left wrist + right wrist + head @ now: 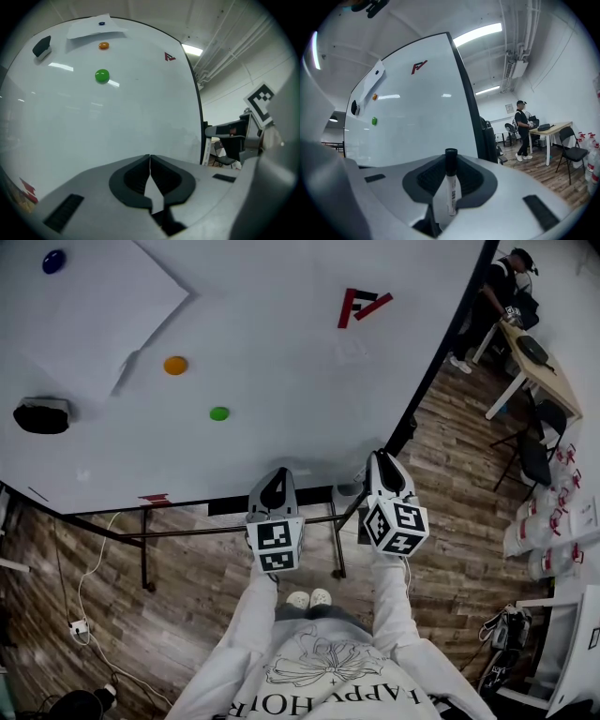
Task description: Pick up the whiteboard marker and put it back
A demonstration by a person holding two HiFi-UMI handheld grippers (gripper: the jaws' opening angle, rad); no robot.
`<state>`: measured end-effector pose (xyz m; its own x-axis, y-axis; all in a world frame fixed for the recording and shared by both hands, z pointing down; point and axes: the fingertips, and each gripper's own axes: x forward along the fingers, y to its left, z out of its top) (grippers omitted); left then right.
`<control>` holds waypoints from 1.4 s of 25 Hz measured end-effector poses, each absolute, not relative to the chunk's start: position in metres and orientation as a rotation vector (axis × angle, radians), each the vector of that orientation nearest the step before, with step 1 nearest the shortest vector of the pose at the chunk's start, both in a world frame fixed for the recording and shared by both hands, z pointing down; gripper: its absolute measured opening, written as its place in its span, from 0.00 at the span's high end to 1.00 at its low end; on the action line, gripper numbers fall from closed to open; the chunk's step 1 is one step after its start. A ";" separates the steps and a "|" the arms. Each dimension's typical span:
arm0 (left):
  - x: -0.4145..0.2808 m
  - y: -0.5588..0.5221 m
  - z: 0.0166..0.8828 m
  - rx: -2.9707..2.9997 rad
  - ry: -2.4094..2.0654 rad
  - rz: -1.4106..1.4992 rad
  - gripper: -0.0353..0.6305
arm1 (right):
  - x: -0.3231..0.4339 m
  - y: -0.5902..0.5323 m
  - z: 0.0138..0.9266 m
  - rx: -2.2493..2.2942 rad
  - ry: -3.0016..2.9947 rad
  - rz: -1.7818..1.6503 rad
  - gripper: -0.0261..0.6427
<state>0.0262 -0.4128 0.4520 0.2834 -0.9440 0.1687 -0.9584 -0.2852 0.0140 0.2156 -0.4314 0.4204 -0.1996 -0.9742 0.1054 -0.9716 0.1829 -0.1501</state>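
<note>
Nearest the camera: the person's pale sleeves [246, 634] are reaching forward, each hand carrying a gripper side by side above the wood-plank floor [187, 615].

Left gripper [273, 480]: jaws are pressing flat against each other with nothing between them, shown plainly in the left gripper view [150, 161]. It is pointing roughly level at the board.

Right gripper [382, 465]: it is clamping the whiteboard marker [451, 180] between its dark pads. The marker is standing upright in the grip, with a white barrel carrying printed text and a black cap on top poking just above the jaw line. It is not touching the board.

Just beyond both grippers, the whiteboard [281, 352] is standing on a dark metal frame [145, 549], and a white cable [89, 587] is trailing on the floor below its left part.

On the board face, going outward: a green magnet [219, 413], an orange magnet [175, 365] beside the edge of a paper sheet [84, 306], a black eraser [41, 415] at the left, a blue magnet [53, 261] pinning the sheet, and a red logo [361, 304] toward the right.

Farthest, past the board's right edge: a person in dark clothes [497, 292] is standing at a light wooden table [539, 367], with a dark chair [536, 451] just beside it.
</note>
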 end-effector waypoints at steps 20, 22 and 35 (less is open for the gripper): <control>0.030 -0.408 0.442 2.445 -1.816 0.196 0.94 | 0.213 -0.427 0.412 -1.933 2.403 -0.299 0.87; 0.030 -0.408 0.444 2.442 -1.814 0.197 0.94 | 0.214 -0.428 0.416 -1.937 2.401 -0.314 0.87; 0.033 -0.414 0.454 2.426 -1.812 0.219 0.94 | 0.215 -0.441 0.452 -1.949 2.418 -0.424 0.87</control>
<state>0.0331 -0.4139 0.4537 0.2793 -0.9435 0.1783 -0.9588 -0.2841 -0.0014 0.2147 -0.4411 0.4520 -0.2264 -0.9604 0.1626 -0.9584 0.1899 -0.2129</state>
